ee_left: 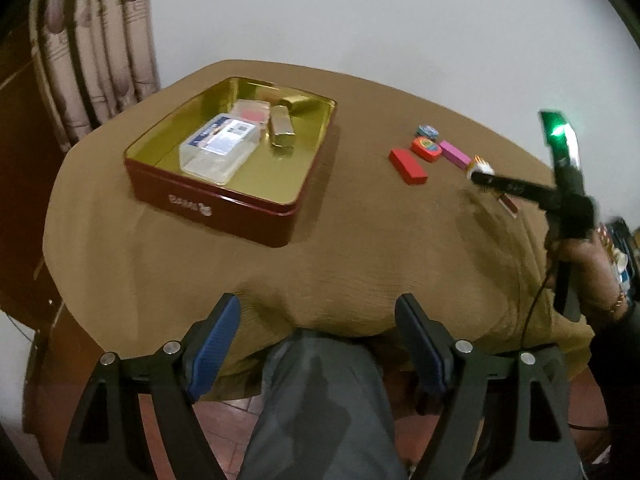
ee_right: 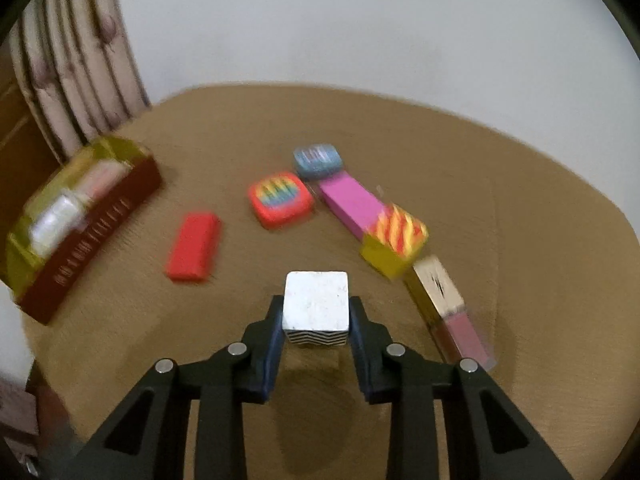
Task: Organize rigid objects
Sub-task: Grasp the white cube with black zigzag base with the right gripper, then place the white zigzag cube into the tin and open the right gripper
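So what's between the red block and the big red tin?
Nothing. In the right wrist view, only bare brown tablecloth lies between the red block and the red tin; the left wrist view shows the same gap.

Stood against a plain white wall (ee_left: 360,12), with pale pleated floral curtains (ee_left: 92,52) hanging at ten o'clock. Was draped in a wrinkled tan-brown tablecloth (ee_left: 360,264) over a round table. Showed reddish-brown floor tiles (ee_left: 224,412) at six o'clock and dark wooden furniture (ee_left: 20,160) at nine o'clock.
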`<state>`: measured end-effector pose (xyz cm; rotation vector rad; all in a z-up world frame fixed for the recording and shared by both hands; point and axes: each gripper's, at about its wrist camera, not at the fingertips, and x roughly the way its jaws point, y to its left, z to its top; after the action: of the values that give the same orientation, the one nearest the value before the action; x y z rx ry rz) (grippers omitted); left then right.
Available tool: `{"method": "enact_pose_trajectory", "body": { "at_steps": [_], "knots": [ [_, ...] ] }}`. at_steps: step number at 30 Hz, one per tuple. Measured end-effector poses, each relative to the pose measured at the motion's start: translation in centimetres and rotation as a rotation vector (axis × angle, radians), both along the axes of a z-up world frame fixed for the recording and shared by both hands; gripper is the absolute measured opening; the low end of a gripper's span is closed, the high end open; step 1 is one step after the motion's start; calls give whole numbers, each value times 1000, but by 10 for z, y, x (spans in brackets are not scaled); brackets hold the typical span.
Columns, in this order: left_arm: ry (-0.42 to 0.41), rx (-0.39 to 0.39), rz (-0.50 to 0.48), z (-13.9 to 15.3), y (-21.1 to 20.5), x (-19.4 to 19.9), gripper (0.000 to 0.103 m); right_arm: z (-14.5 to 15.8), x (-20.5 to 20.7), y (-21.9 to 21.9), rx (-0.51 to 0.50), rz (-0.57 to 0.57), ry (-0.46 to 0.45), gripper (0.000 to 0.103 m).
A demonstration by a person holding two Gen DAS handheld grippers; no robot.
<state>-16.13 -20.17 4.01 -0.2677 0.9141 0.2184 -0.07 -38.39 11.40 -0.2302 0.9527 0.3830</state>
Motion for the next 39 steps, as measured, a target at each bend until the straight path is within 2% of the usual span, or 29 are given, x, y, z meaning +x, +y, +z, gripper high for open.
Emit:
{"method": "enact_pose_trajectory", "body": {
  "at_steps": [3,5,8,13,17,23,29,32,35,39],
  "knots": [
    [-13,6,25,1,5,-5,79,36,-7,35,90,81,-21,30],
    [-28,-1,37,3,9,-9,80,57,-8,72,152,173,-10,30],
    [-34,-2,64,3,17,-13,81,69,-2,132,189,292,10,30],
    [-37,-75,104,-1,37,-18,82,53,21,208,142,387,43,30],
    [-30,-88,138,-4,48,-19,85,16,39,248,68,408,88,30],
    [1,-81,154,-13,54,-16,87,-19,53,269,13,399,116,30],
    [40,-63,131,-19,48,-10,87,-41,63,272,-41,390,126,31],
    [35,-64,128,-20,47,-10,87,-45,66,273,-24,385,132,33],
    [40,-57,125,-22,46,-8,90,-38,64,269,-28,369,96,35],
    [56,-55,110,-24,41,-6,90,-5,60,240,100,350,50,41]
  ]
}}
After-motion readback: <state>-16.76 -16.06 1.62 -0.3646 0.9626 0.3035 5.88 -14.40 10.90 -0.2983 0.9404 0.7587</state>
